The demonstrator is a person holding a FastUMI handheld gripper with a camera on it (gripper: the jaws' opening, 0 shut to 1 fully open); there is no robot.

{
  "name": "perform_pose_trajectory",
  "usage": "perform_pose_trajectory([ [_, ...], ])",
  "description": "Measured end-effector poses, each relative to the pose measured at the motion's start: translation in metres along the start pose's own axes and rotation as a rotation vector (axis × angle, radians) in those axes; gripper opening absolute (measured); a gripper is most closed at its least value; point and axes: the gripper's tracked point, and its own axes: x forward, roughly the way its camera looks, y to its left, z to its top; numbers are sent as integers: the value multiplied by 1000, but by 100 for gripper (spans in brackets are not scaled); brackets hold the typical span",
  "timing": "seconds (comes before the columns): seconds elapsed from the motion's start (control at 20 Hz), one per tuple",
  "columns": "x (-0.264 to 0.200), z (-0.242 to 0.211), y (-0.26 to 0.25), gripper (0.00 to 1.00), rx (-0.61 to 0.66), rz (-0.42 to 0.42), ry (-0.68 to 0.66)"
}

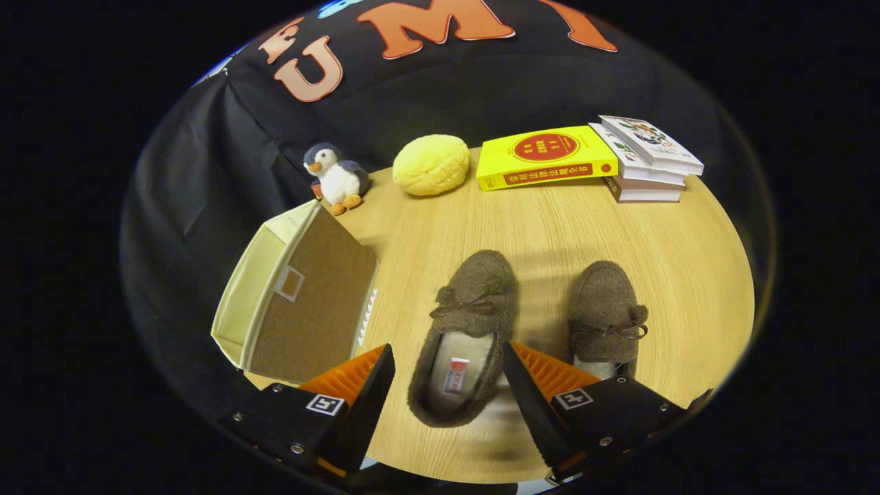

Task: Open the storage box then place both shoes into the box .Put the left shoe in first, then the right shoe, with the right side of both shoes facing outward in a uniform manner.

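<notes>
I have the hand-held gripper [447, 385] hanging over the near edge of the wooden bench [550, 220], its fingers spread wide apart and clamped on nothing. The left shoe [464, 337] lies between them, heel toward me and toe at twelve o'clock, its pale lining and a small label showing in the opening; I cannot tell whether either finger touches it. The right shoe [608, 313] sits at about two o'clock from the gripper, just beyond the right finger, which covers its heel. The two shoes lie near each other but apart, both brown and fuzzy with a dark bow across the top.

The storage box [295, 295] stands at ten o'clock from the fingers, at the bench's left edge, just beside the left finger. Its brown panel faces me, with cream fabric sides behind it.

Along the far side of the bench I see a toy penguin [335, 177] at eleven o'clock, a yellow bun-shaped cushion [431, 165] at twelve, a yellow book [546, 157] at one, and a stack of pale books [646, 161] just beside it.
</notes>
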Motion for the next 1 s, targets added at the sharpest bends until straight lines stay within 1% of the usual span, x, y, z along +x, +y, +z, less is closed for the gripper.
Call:
perform_pose_trajectory([
  [0.1, 11, -6, -8, 93, -4, -17, 19],
  [0.25, 27, -10, -25, 89, -5, -66, 37],
  [0.55, 58, -1, -41, 72, -25, -123, -22],
  [0.8, 78, -4, -46, 49, -17, -143, -26],
  [0.85, 80, -5, -44, 46, -1, -133, -19],
  [0.9, 80, -5, -43, 37, 22, -135, -14],
  [0.95, 80, -3, -45, 32, 48, -142, -11],
  [1.0, 79, -3, -47, 23, 74, -148, -7],
])
